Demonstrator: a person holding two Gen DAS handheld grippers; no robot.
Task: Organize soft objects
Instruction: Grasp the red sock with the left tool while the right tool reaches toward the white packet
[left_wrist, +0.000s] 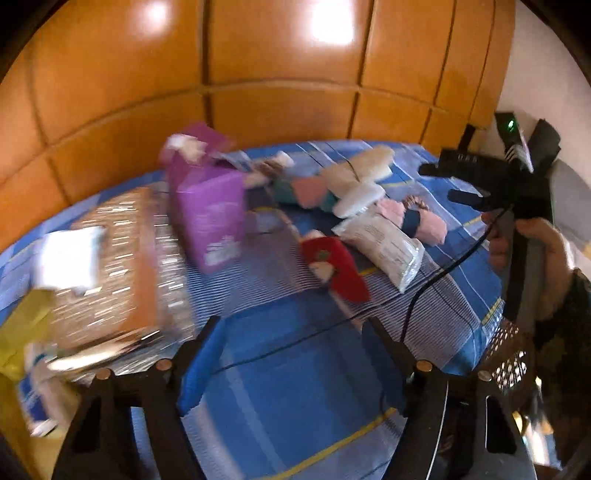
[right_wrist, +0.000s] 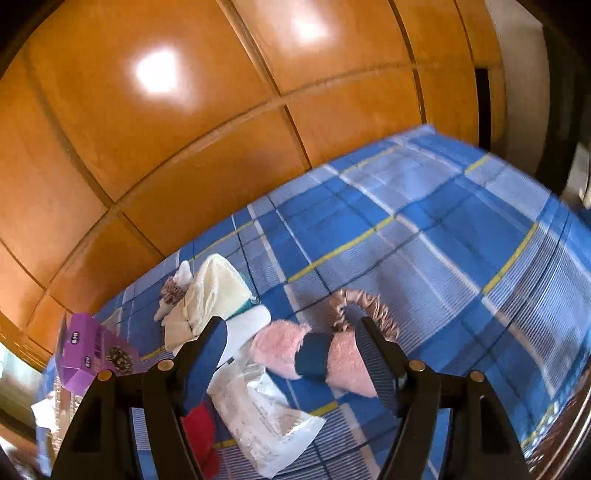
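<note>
Soft things lie on a blue plaid bedspread (left_wrist: 295, 369): a red plush (left_wrist: 338, 267), a white plastic packet (left_wrist: 384, 245), a pink fluffy roll with a dark band (right_wrist: 314, 356), cream cloths (right_wrist: 210, 291) and a beige satin scrunchie (right_wrist: 360, 308). My left gripper (left_wrist: 291, 332) is open and empty, just short of the red plush. My right gripper (right_wrist: 291, 332) is open and empty above the pink roll and packet (right_wrist: 258, 410). The right gripper also shows in the left wrist view (left_wrist: 454, 181), held by a hand.
A purple carton (left_wrist: 208, 214) and a shiny brown-patterned bag (left_wrist: 122, 266) with a white paper stand at the left of the bed. Orange wooden wardrobe panels (left_wrist: 258, 74) rise behind the bed. A black cable (left_wrist: 436, 280) trails across the spread.
</note>
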